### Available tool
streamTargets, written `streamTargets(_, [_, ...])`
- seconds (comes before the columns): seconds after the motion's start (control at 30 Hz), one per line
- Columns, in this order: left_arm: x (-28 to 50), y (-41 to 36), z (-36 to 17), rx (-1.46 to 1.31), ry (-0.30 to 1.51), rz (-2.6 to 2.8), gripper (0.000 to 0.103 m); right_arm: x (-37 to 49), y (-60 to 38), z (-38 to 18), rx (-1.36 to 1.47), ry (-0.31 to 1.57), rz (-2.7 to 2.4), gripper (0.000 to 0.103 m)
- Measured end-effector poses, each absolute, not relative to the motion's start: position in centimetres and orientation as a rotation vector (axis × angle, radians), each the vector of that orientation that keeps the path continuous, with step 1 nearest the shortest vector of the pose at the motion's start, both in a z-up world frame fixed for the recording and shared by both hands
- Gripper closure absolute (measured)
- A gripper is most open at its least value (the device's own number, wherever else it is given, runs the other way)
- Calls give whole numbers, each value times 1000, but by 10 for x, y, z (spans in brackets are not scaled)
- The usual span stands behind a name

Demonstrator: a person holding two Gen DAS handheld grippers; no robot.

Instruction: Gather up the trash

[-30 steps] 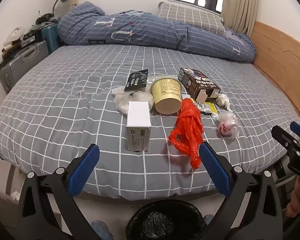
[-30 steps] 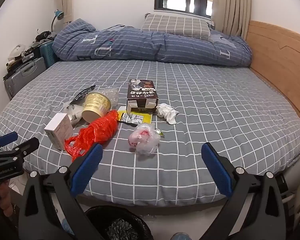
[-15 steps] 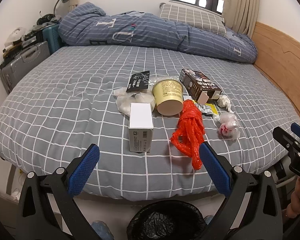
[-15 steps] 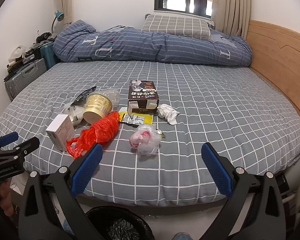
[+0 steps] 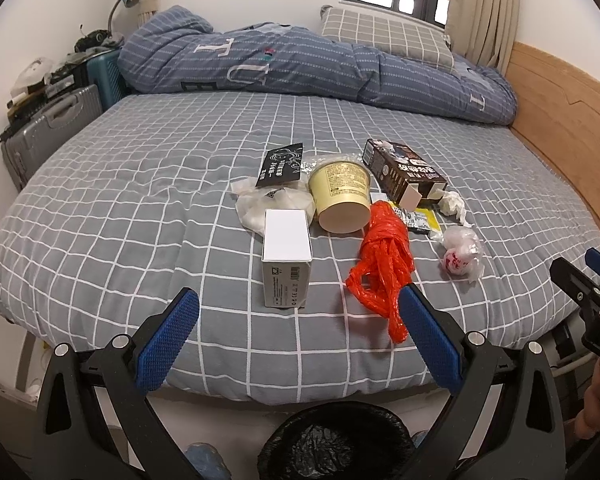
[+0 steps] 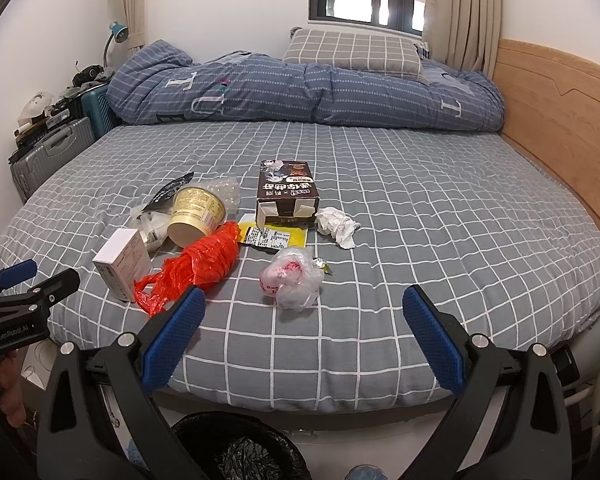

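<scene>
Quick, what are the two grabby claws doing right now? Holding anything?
Left gripper: open, holding nothing, above the bin.
Right gripper: open, holding nothing.

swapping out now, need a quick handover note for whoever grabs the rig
Left tongs: open, empty, aimed at the white box.
Right tongs: open, empty, facing the clear bag.
On the bed: white box, orange bag, cup, brown carton, tissue, yellow wrapper, clear bag.
Bin on the floor below the bed edge.
Done: nothing picked yet. Left: all of it.
</scene>
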State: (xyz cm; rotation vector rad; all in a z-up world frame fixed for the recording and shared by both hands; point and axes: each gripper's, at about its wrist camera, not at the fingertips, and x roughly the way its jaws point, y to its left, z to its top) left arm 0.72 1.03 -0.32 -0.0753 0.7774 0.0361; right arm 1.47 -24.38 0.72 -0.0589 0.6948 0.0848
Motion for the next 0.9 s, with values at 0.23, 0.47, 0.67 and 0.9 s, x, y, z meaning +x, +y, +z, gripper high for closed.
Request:
streamTargets(0.23, [8, 9, -3, -71, 778, 36, 6, 15, -244, 7, -51, 696, 89, 8])
streamTargets(0.47, [8, 10, -2, -62, 776, 46, 6, 15, -244, 7, -47, 700, 90, 8])
streamTargets(0.67, [9, 9, -2, -57, 778, 46, 6, 14, -245, 6, -39, 702, 89, 8])
streamTargets(0.9, [8, 7, -2, -56, 777, 41, 6, 15, -246, 6, -41, 702, 89, 8])
